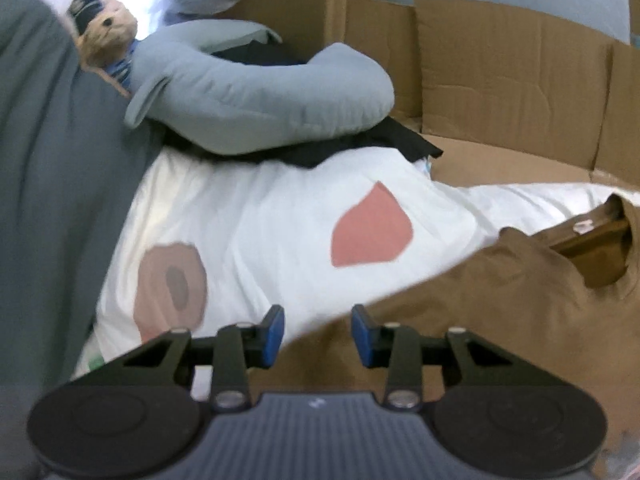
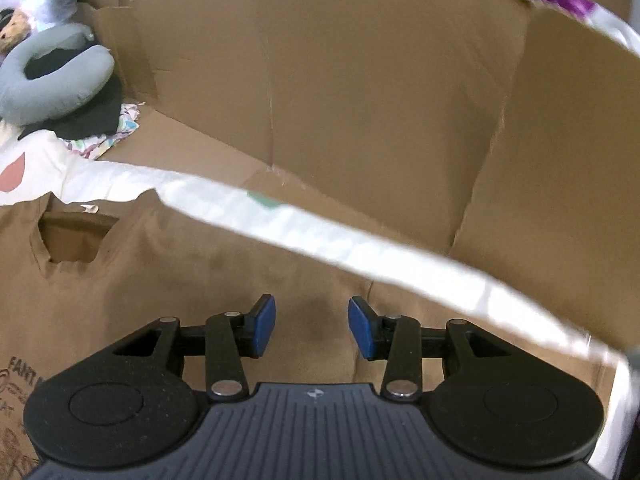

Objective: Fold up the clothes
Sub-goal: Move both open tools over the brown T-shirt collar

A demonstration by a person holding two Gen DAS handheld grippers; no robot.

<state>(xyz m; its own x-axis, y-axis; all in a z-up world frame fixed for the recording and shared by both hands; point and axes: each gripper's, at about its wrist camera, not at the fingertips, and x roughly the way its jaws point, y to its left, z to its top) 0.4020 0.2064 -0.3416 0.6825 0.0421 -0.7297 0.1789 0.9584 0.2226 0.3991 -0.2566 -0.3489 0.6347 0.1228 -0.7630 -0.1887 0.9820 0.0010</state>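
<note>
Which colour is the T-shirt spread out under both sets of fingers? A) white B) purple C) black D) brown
D: the brown T-shirt lies flat, neck opening up, on the white sheet, in both wrist views.

- my left gripper point(image 1: 318, 334): black arms, blue pads
- my right gripper point(image 2: 311, 328): same black and blue
- T-shirt point(image 1: 500, 300): plain brown, dark print near the right view's lower-left edge
- sheet point(image 1: 260, 216) under the T-shirt: white with pink and brown blobs
- neck pillow point(image 1: 248, 100) beyond the sheet: grey-blue, on black cloth point(image 1: 360, 148)
- cardboard point(image 2: 360, 80) behind the T-shirt: tan
</note>
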